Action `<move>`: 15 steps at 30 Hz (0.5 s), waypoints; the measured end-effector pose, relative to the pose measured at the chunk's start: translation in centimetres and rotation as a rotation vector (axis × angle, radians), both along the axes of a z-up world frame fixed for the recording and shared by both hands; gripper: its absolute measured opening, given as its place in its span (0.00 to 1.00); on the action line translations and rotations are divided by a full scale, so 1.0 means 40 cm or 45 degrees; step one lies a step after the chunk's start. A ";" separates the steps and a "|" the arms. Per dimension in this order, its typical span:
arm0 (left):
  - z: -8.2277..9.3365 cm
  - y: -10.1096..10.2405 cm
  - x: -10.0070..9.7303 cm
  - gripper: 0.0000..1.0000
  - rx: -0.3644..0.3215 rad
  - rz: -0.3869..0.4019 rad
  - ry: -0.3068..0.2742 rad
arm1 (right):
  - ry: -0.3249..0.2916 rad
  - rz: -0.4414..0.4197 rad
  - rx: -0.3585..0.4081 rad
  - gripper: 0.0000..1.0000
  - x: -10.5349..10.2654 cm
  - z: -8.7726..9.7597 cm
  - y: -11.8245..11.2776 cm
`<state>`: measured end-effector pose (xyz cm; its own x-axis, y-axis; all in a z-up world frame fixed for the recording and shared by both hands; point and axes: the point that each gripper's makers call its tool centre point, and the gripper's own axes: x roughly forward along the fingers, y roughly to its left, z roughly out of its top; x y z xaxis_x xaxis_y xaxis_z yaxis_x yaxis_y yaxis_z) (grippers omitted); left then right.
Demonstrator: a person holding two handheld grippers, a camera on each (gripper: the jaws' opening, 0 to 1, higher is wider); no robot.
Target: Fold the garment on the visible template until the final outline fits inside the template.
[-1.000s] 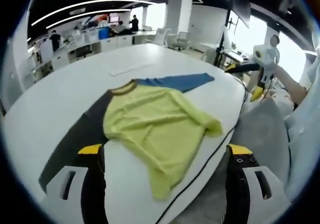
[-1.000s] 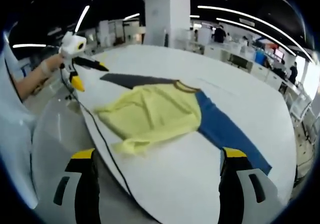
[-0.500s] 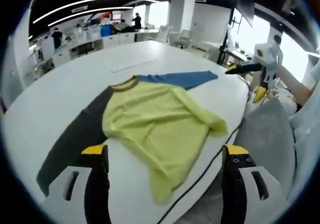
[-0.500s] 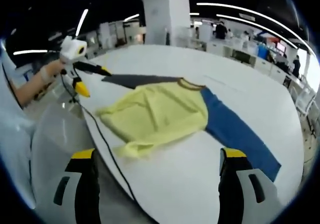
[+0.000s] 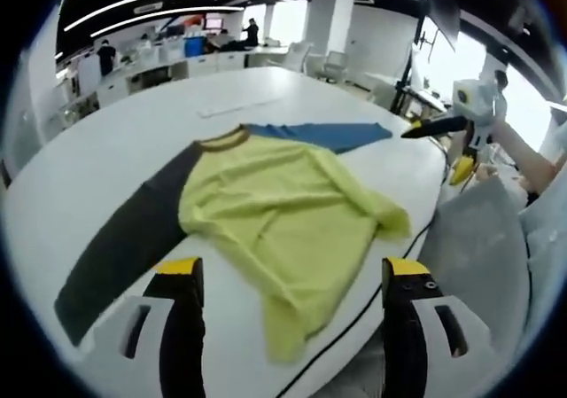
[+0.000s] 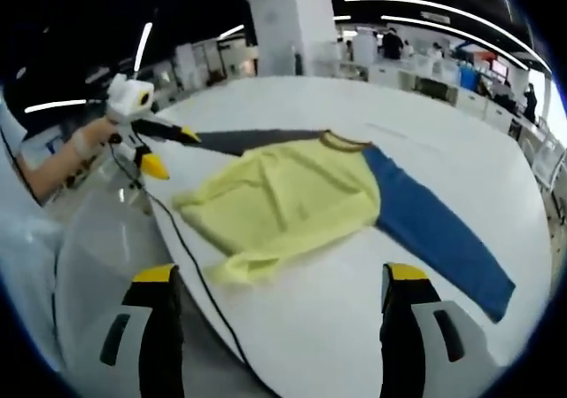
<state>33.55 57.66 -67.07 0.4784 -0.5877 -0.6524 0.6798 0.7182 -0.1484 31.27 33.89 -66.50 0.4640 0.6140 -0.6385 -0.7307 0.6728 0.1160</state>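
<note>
A long-sleeved shirt lies spread on the white table. Its yellow body is rumpled, with one dark grey sleeve and one blue sleeve. My left gripper hovers open and empty over the shirt's near hem. In the right gripper view the yellow body lies ahead, with the blue sleeve to the right and the grey sleeve beyond. My right gripper is open, holding nothing, near the table's edge. Each gripper shows off the table's side in the other's view: right, left.
A thin black line follows the table's near edge, also seen as the line. A white strip lies beyond the collar. A person's arm holds the right gripper. Office desks and people stand far behind.
Both cameras have shifted slightly, and the shirt now looks a little nearer. The shirt itself lies as before. My left jaws stand slightly closer together.
</note>
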 end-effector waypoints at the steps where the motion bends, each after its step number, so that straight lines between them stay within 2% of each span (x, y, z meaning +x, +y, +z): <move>1: -0.002 0.001 0.003 0.75 -0.001 0.007 0.001 | 0.000 0.002 -0.009 0.92 0.001 -0.002 0.000; 6: -0.012 0.006 0.010 0.73 0.021 0.019 0.003 | 0.010 0.008 0.005 0.89 0.006 -0.005 0.009; 13: -0.020 0.004 0.022 0.66 0.001 0.041 0.019 | 0.038 -0.010 0.009 0.81 0.025 -0.023 0.011; 15: -0.031 0.004 0.026 0.66 0.000 0.046 0.033 | 0.046 -0.014 0.047 0.80 0.032 -0.023 0.019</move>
<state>34.61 57.81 -68.31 0.4824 -0.5704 -0.6648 0.6493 0.7423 -0.1657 32.55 34.66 -67.43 0.4481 0.6322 -0.6321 -0.7180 0.6757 0.1669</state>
